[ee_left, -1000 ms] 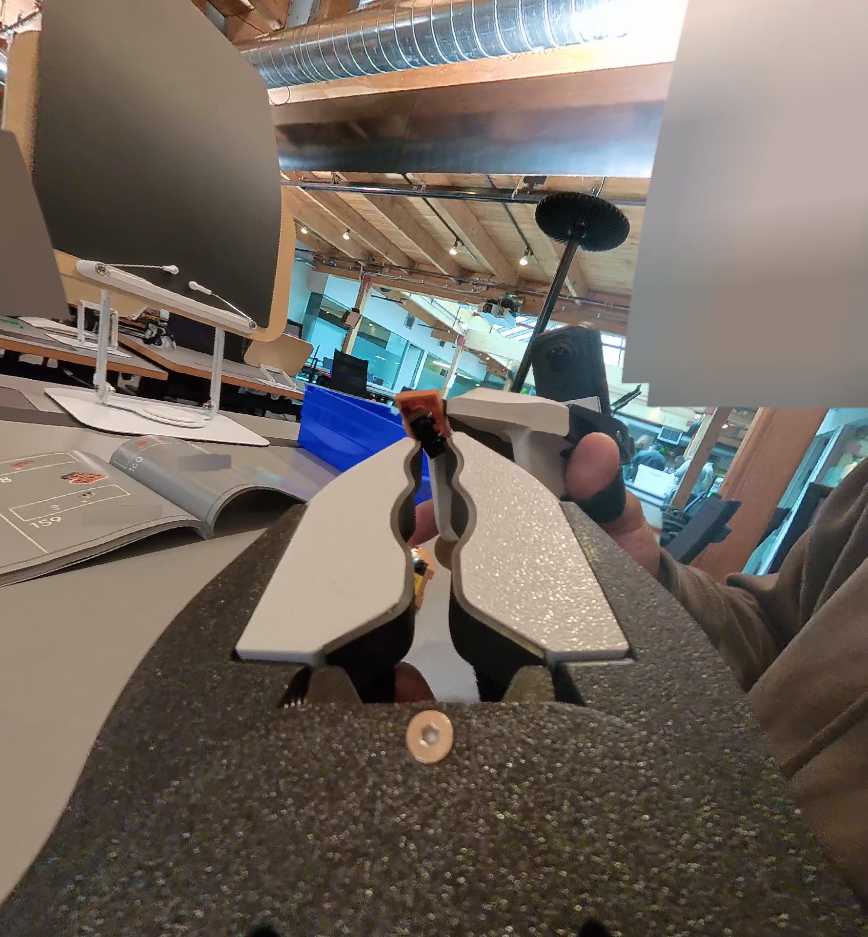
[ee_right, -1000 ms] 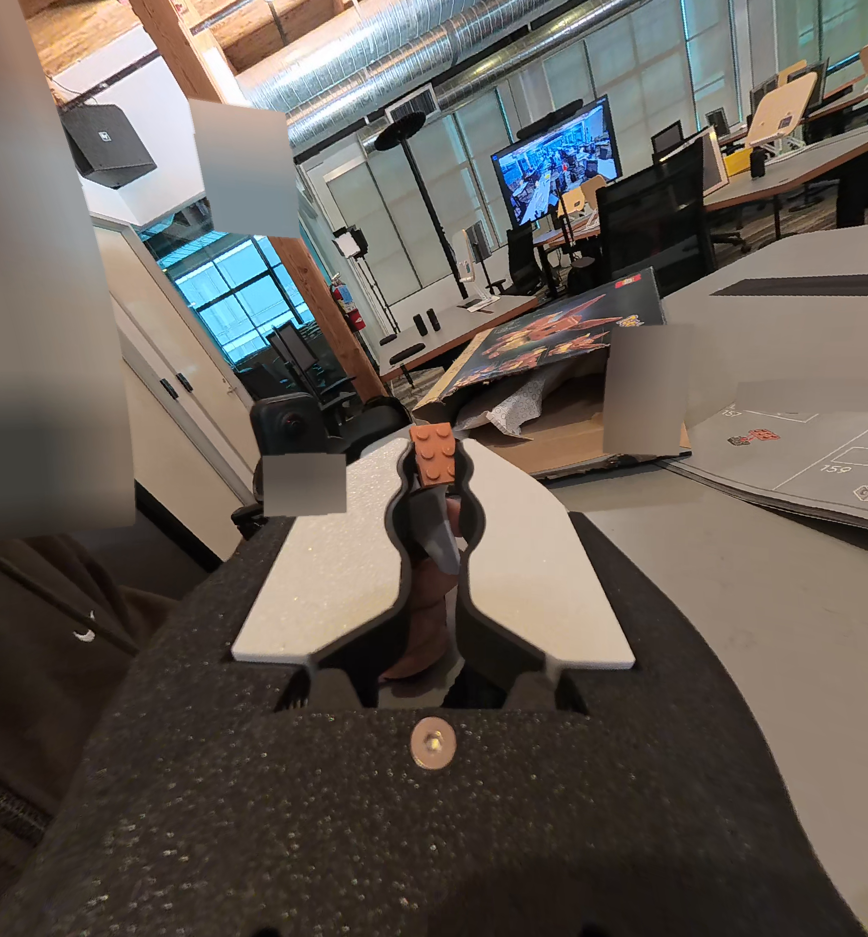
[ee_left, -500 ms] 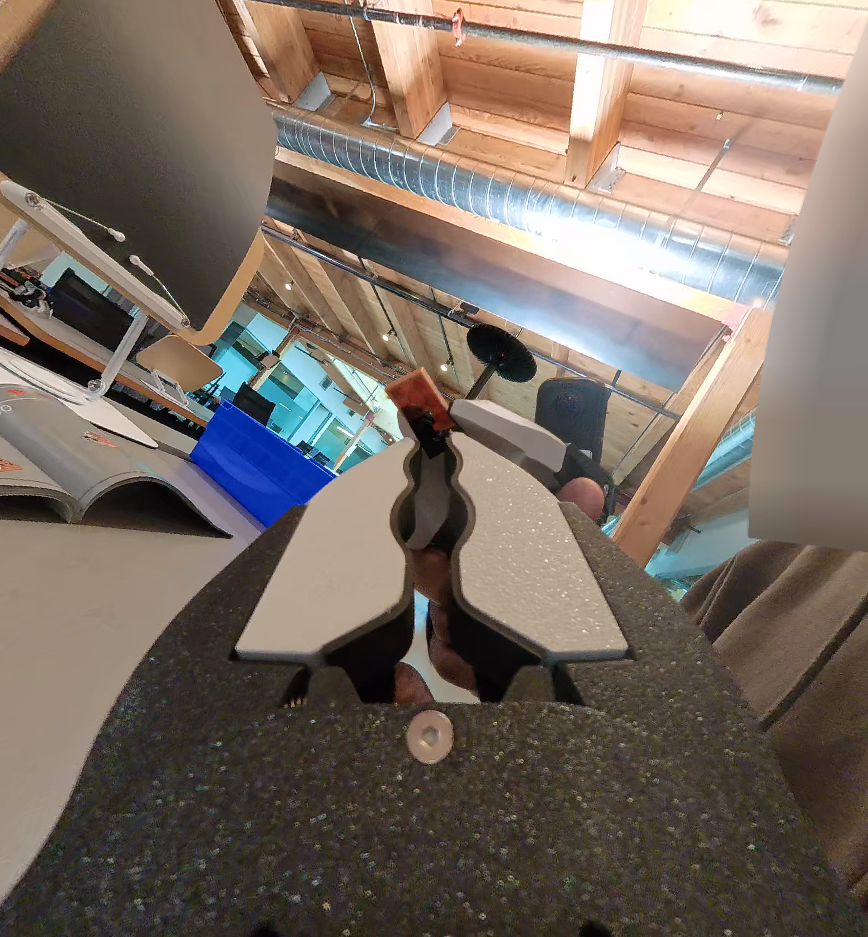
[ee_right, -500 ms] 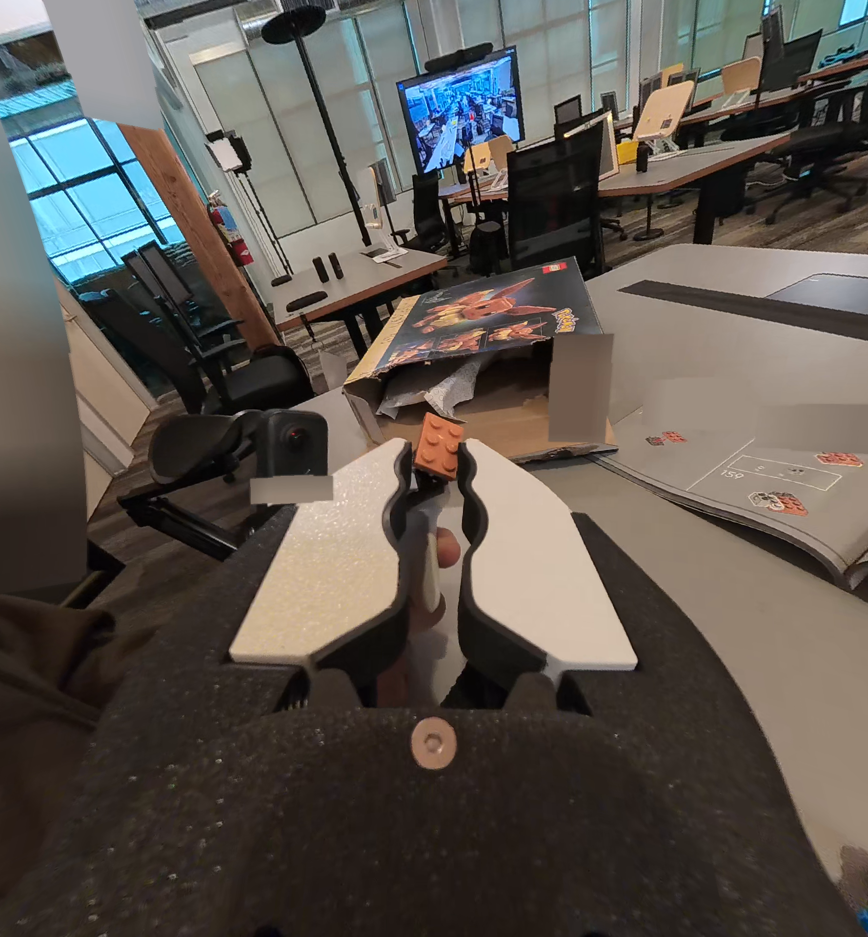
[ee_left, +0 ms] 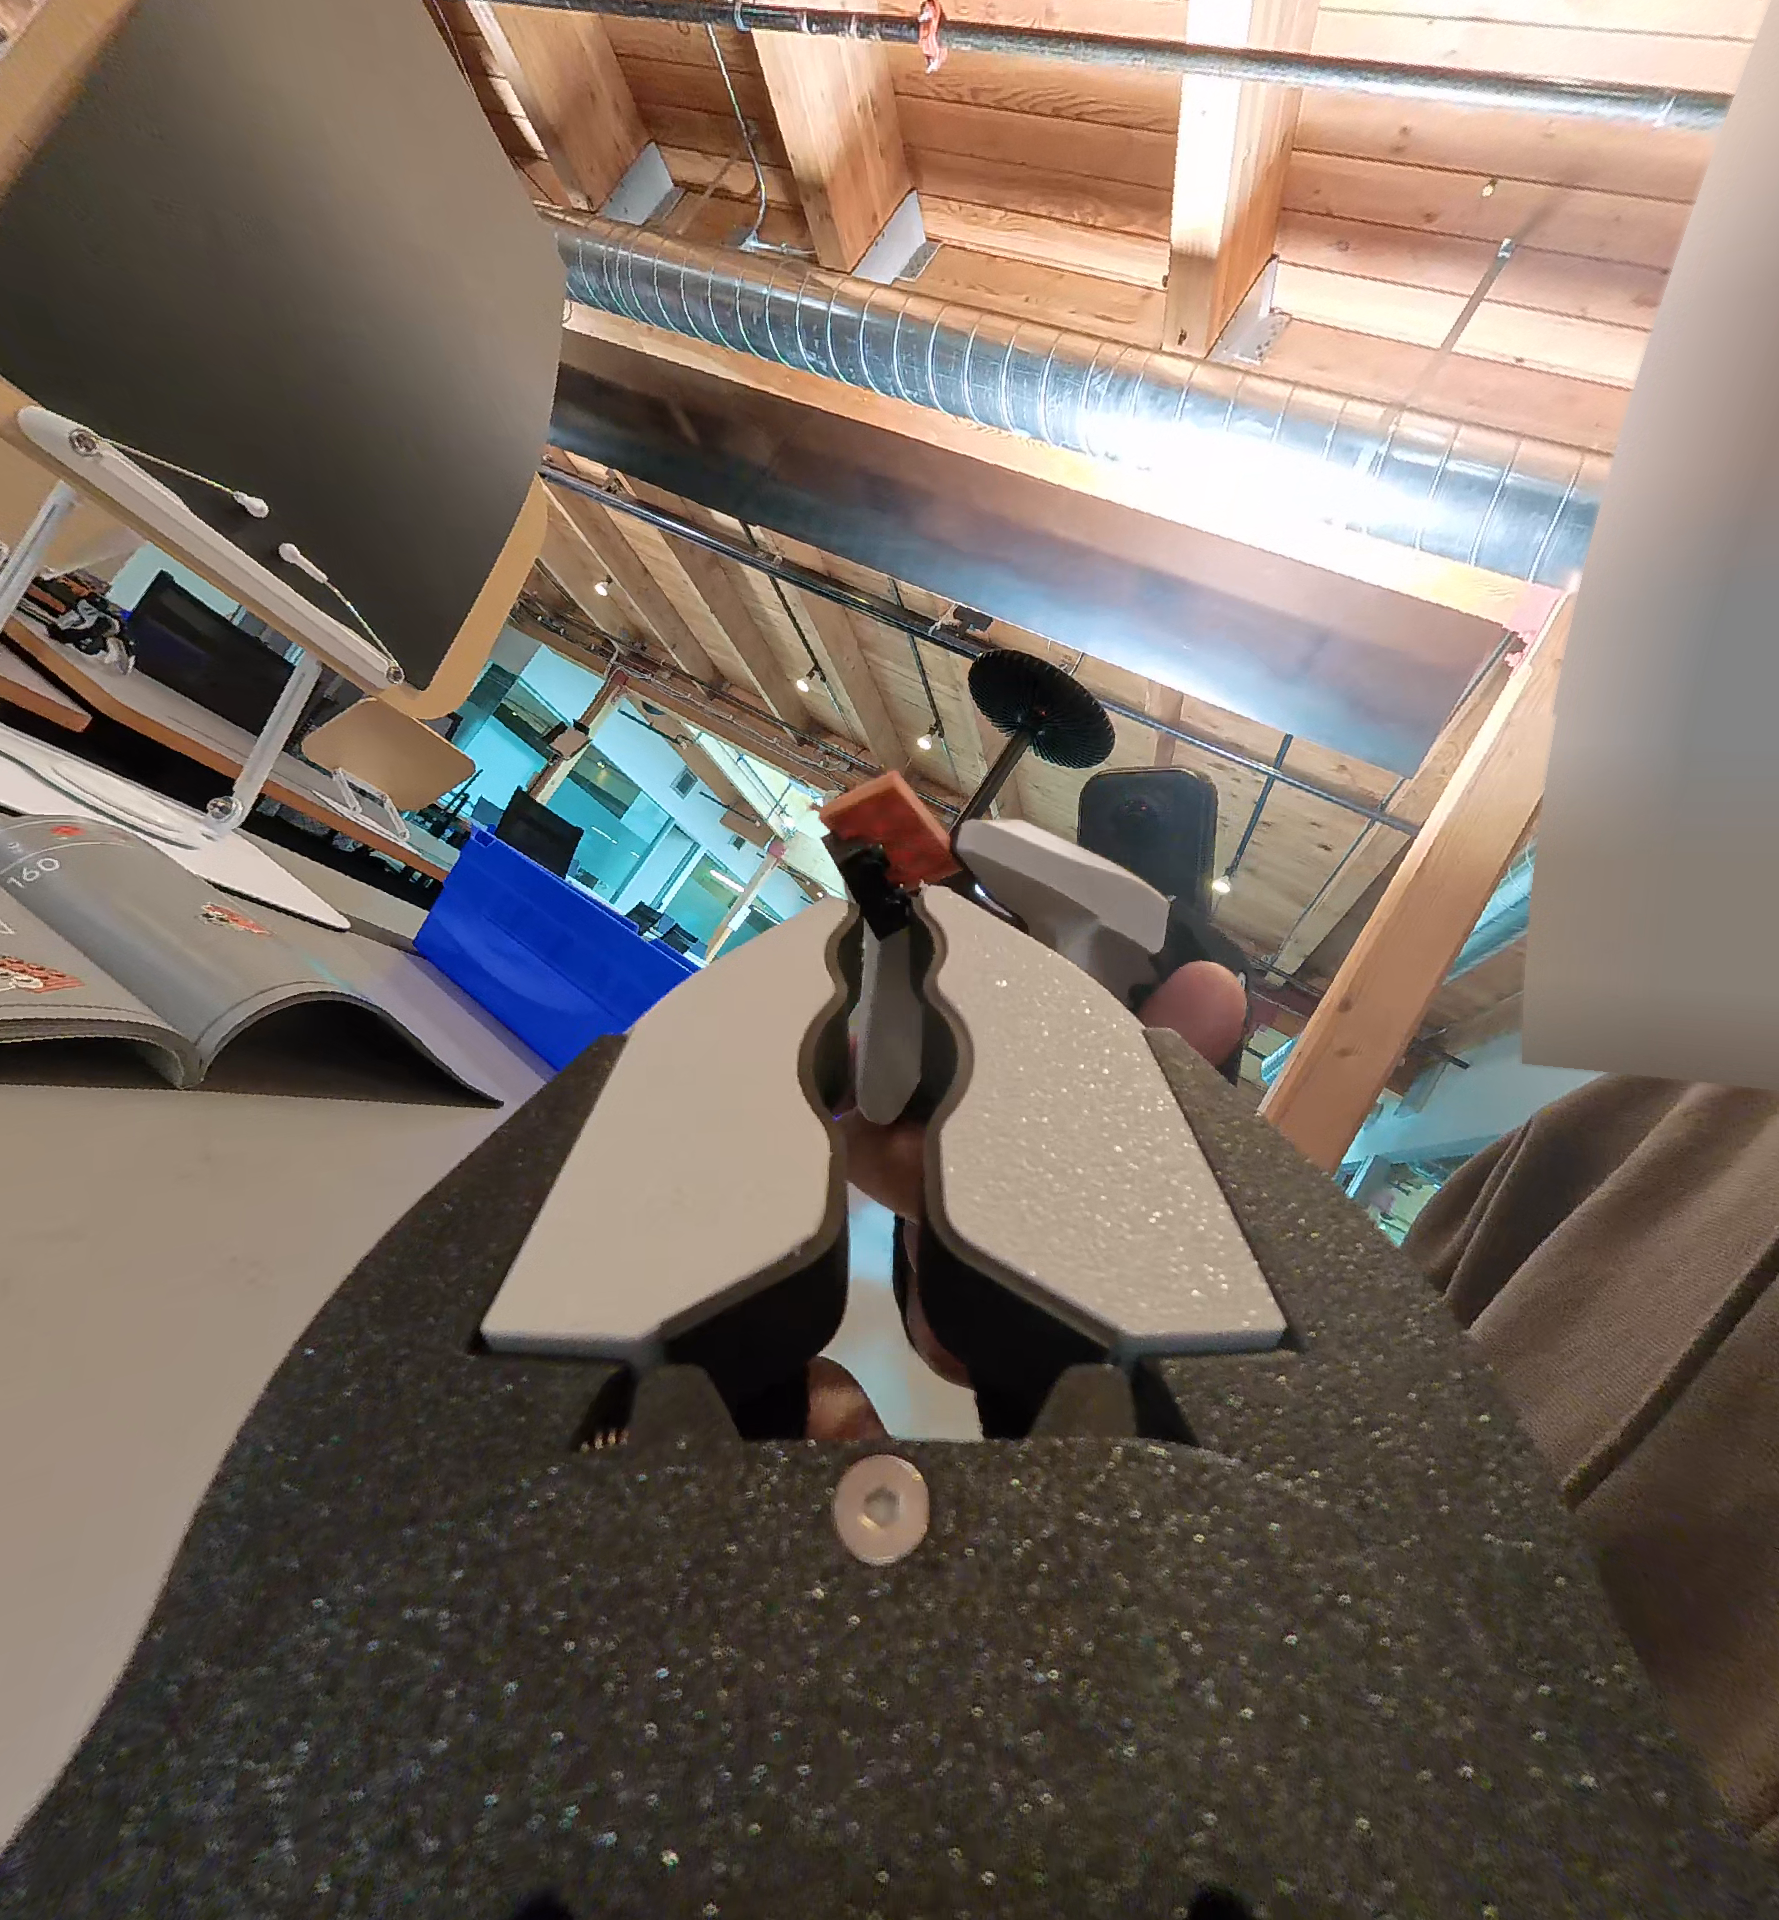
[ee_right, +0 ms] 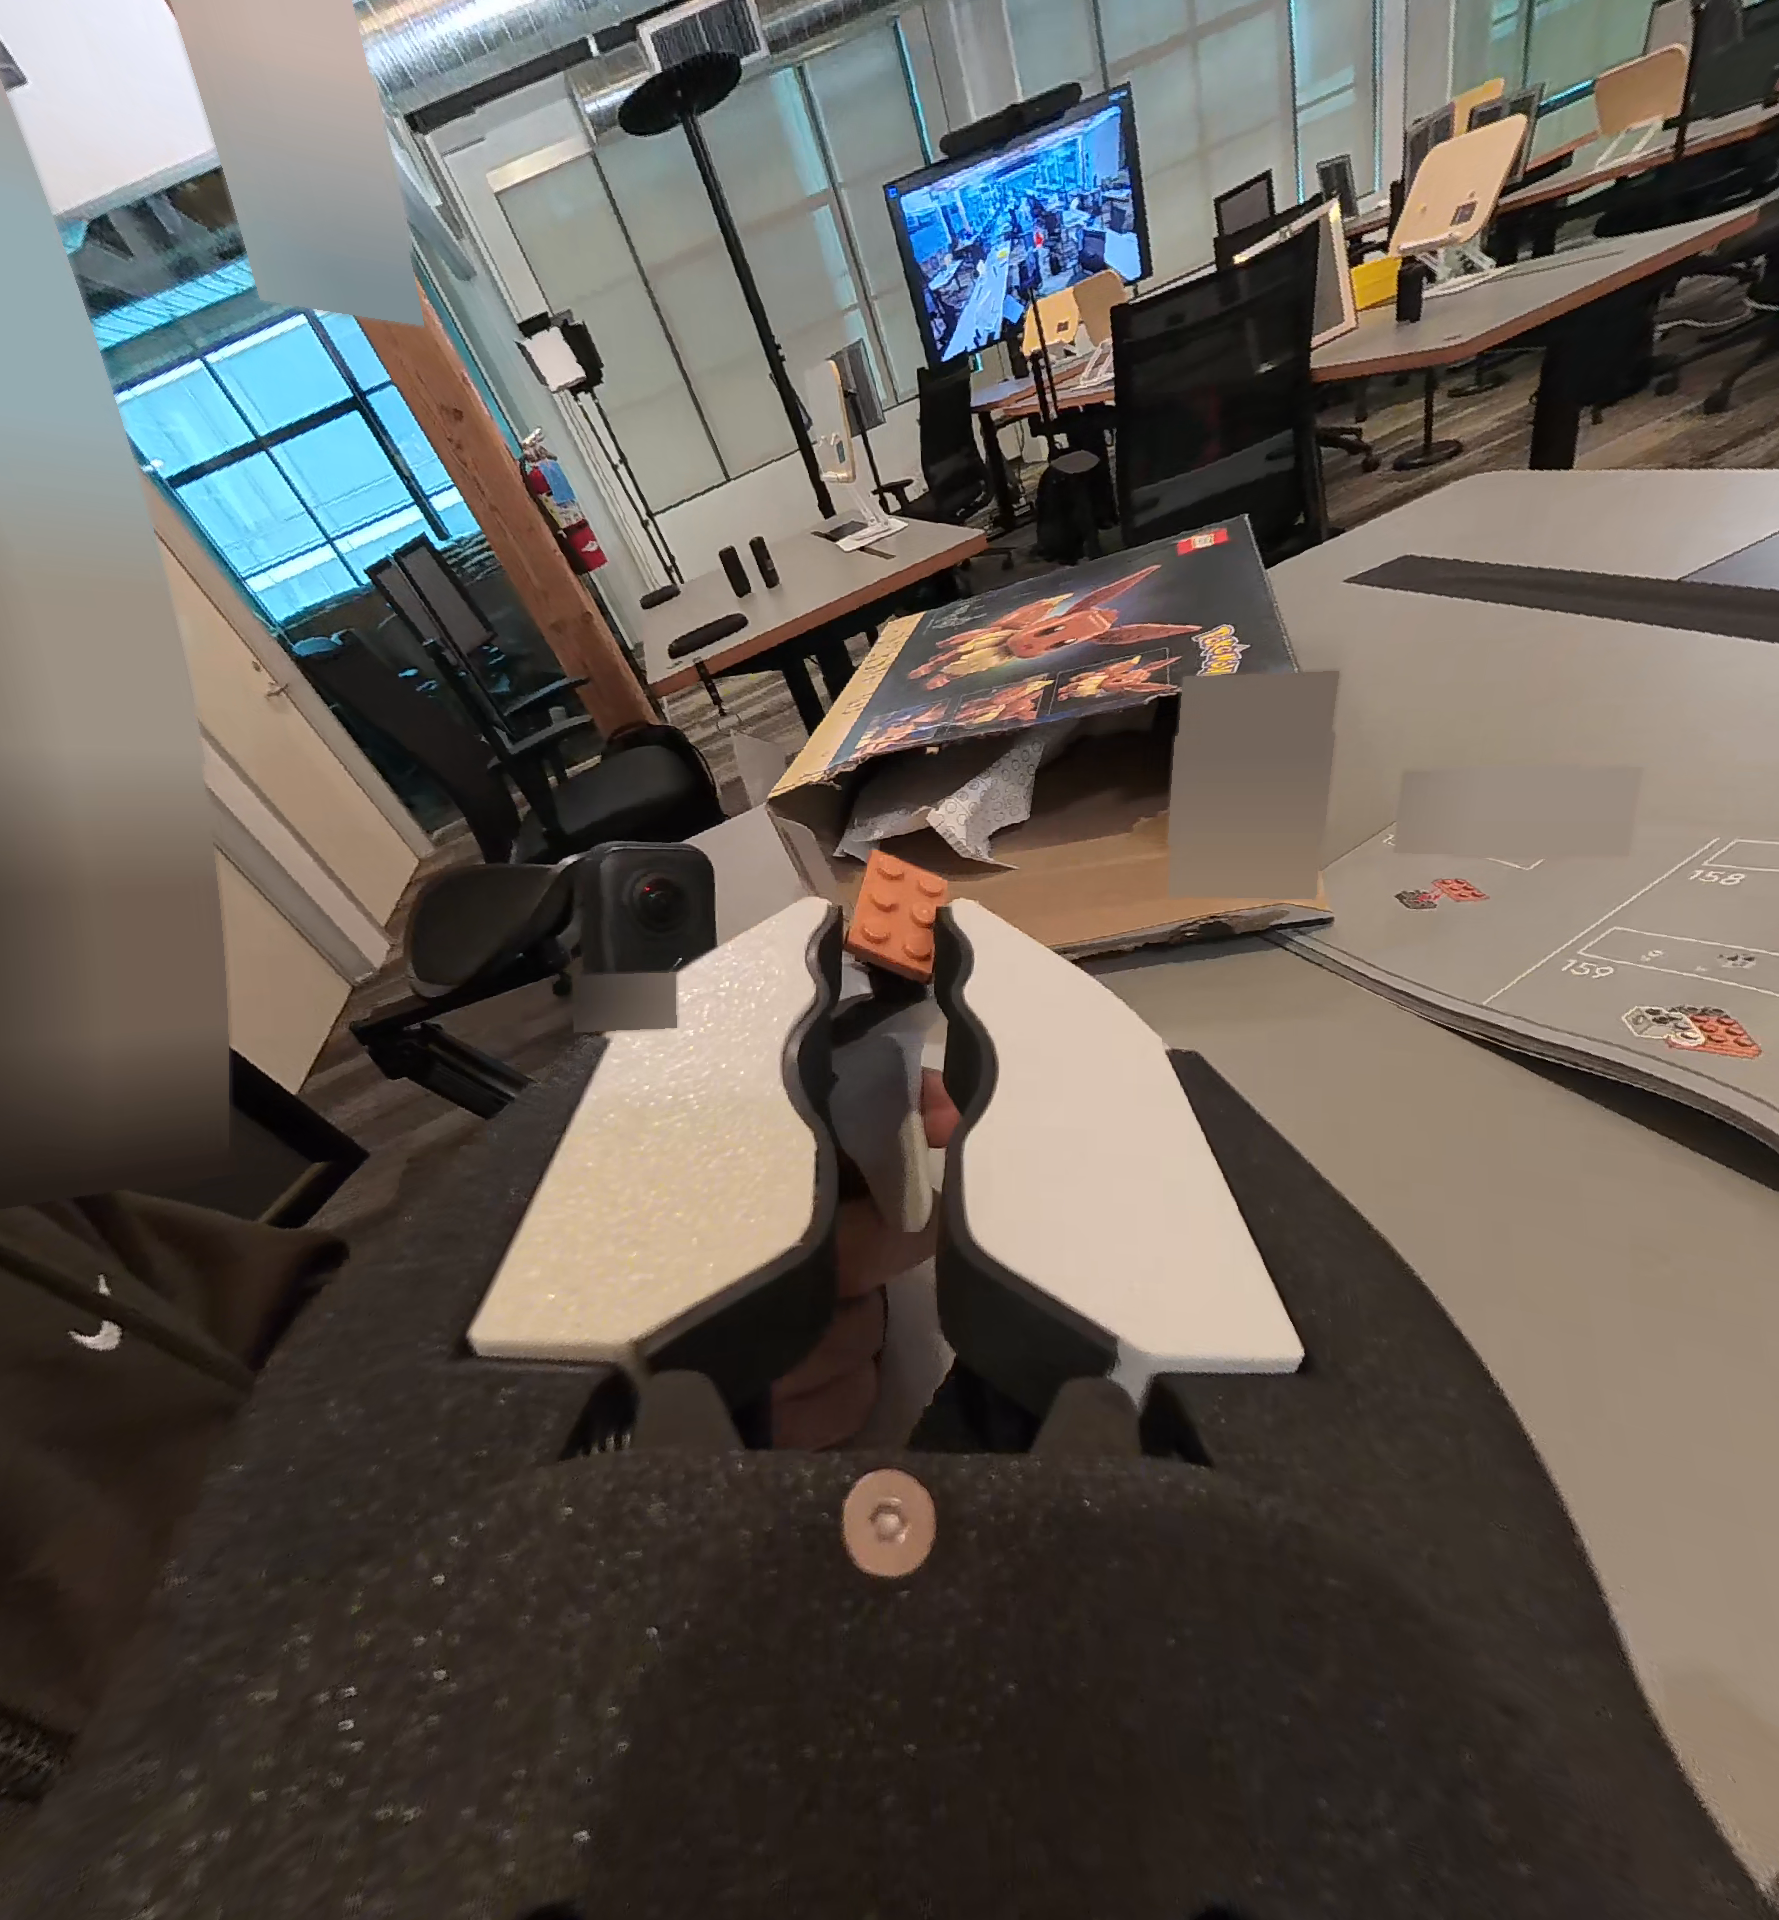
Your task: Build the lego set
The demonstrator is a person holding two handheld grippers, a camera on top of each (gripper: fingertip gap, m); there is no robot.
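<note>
Grippers meet nose to nose above the grey table [ee_right: 1384,1351], both raised off it. The right gripper [ee_right: 890,940] is clamped on an orange brick [ee_right: 897,914], studs up and tilted. The left gripper [ee_left: 885,914] pinches a small black piece [ee_left: 880,883] attached under that same brick [ee_left: 885,826]. An open instruction booklet [ee_right: 1643,966] and the torn set box [ee_right: 1051,727] lie on the table beyond.

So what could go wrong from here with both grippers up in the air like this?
The orange plate is pinched only at the right gripper tips, tilted; a slip could drop it onto the table. The left gripper holds a small black piece right under it, so pushing off-axis could twist either part loose. The manual lies off to the side, out of line.
</note>
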